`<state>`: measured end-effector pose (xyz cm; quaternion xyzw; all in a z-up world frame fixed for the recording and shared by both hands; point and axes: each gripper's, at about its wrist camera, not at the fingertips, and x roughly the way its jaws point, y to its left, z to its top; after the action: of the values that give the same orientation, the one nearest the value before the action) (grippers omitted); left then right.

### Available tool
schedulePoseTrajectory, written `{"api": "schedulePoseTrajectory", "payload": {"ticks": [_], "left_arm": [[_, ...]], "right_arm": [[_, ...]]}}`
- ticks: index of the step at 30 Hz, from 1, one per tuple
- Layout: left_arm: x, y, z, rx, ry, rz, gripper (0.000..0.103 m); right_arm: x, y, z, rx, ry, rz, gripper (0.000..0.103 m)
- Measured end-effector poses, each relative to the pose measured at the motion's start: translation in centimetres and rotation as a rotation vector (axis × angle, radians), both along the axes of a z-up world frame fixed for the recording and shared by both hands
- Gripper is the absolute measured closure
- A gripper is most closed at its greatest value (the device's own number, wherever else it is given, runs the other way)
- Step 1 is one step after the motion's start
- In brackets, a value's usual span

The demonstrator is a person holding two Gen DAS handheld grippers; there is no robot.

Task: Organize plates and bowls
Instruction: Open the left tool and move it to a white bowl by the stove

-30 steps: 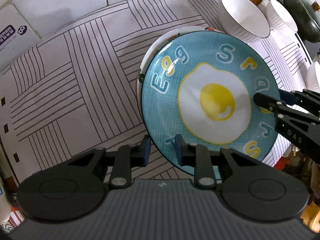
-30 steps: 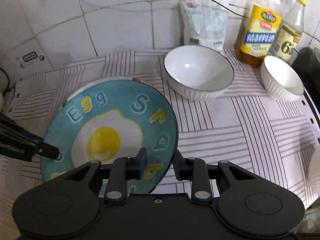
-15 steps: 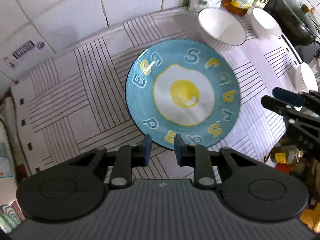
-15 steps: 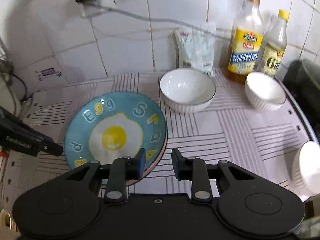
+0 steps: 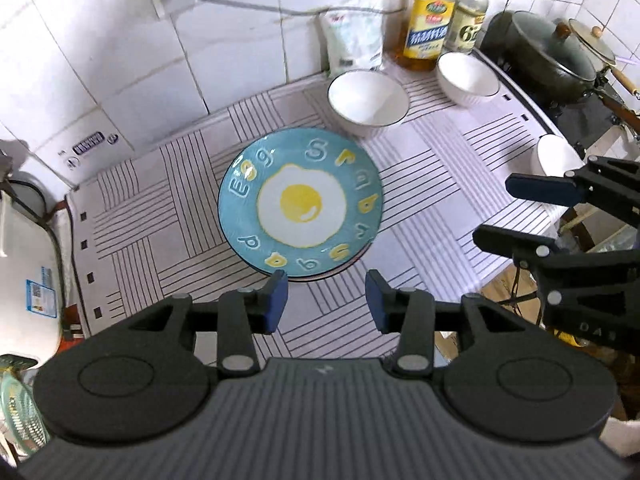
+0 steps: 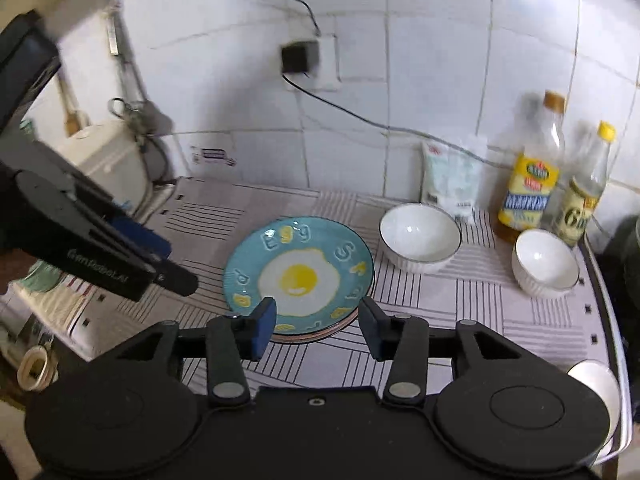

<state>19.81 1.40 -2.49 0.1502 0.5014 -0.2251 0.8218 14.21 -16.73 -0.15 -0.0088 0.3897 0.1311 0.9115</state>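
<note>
A blue plate with a fried-egg picture [image 5: 300, 204] [image 6: 298, 276] lies flat on top of another plate on the striped mat. My left gripper [image 5: 326, 300] hangs well above its near edge, jaws opening, nothing between them. High over the plate's near rim is my right gripper [image 6: 316, 330], its jaws also opening and empty. Each gripper shows in the other's view: the right one [image 5: 520, 212] at the right, the left one [image 6: 168, 264] at the left. Behind the plate stand a large white bowl [image 5: 368, 100] [image 6: 420, 238] and a smaller white bowl [image 5: 468, 78] [image 6: 546, 262].
A third white bowl [image 5: 556, 156] [image 6: 596, 388] sits at the mat's right edge. Two oil bottles [image 6: 528, 184] and a white bag [image 6: 452, 176] stand against the tiled wall. A dark pot [image 5: 544, 56] sits on the stove at far right. A white appliance [image 5: 24, 264] is at left.
Both grippers let go of the blue plate's rim, rose and drew back, and their jaws have spread. The plate now lies flat on the plate beneath it.
</note>
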Motion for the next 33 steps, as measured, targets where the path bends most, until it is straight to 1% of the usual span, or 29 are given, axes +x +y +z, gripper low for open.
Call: {"api": "schedulePoseTrajectory", "payload": {"ticks": [1, 3, 5, 9, 11, 12, 15, 18, 21, 22, 23, 24, 25, 28, 31, 33], "left_arm": [[-0.6, -0.2, 0.4, 0.000, -0.008, 0.006, 0.057], [-2.0, -0.8, 1.2, -0.007, -0.024, 0.020, 0.055], [-3.0, -1.5, 1.5, -0.013, -0.031, 0.031, 0.053], [-5.1, -3.1, 1.9, -0.017, -0.038, 0.046, 0.047], [-5.8, -4.1, 1.8, -0.017, -0.034, 0.054, 0.042], [-6.2, -4.7, 1.8, -0.021, -0.033, 0.057, 0.040], [-6.6, -6.7, 1.4, -0.027, -0.020, 0.065, 0.038], [-6.9, -8.8, 1.2, -0.041, -0.010, 0.054, 0.035], [-7.1, -11.0, 1.1, -0.046, -0.026, 0.043, 0.030], [-7.1, -11.7, 0.9, -0.049, -0.025, 0.041, 0.026], [-7.1, -12.4, 0.8, -0.056, -0.023, 0.036, 0.025], [-7.1, -13.3, 0.5, -0.066, -0.019, 0.029, 0.022], [-7.1, -14.0, 0.2, -0.072, -0.012, 0.022, 0.020], [-6.7, -16.4, -1.1, -0.091, 0.004, 0.002, 0.015], [-6.2, -18.5, -2.5, -0.135, 0.013, -0.002, 0.012], [-5.5, -19.7, -3.6, -0.178, 0.020, 0.008, 0.011]], "right_arm": [[-0.6, -0.4, 0.4, -0.008, -0.011, 0.014, 0.046], [-1.4, -1.3, 0.8, -0.015, -0.026, 0.039, 0.043], [-2.3, -2.3, 1.3, -0.015, -0.032, 0.062, 0.042], [-3.9, -4.9, 1.9, 0.000, -0.057, 0.070, 0.036], [-4.8, -6.3, 2.1, -0.004, -0.077, 0.061, 0.032], [-5.2, -7.0, 2.1, -0.007, -0.083, 0.058, 0.031], [-6.6, -9.3, 2.0, -0.017, -0.094, 0.084, 0.031], [-7.7, -11.7, 1.6, -0.010, -0.106, 0.076, 0.031], [-8.6, -14.2, 0.7, -0.020, -0.111, 0.029, 0.029], [-8.7, -14.9, 0.5, -0.023, -0.112, 0.013, 0.027], [-9.0, -15.7, 0.0, -0.032, -0.114, -0.008, 0.024], [-9.2, -16.3, -0.4, -0.044, -0.120, -0.027, 0.015], [-9.5, -17.0, -1.0, -0.062, -0.130, -0.050, 0.009], [-9.9, -18.9, -3.0, -0.123, -0.151, -0.111, 0.006], [-9.9, -21.2, -6.1, -0.139, -0.130, -0.164, 0.005], [-9.7, -22.4, -8.3, -0.145, -0.105, -0.192, 0.005]]}}
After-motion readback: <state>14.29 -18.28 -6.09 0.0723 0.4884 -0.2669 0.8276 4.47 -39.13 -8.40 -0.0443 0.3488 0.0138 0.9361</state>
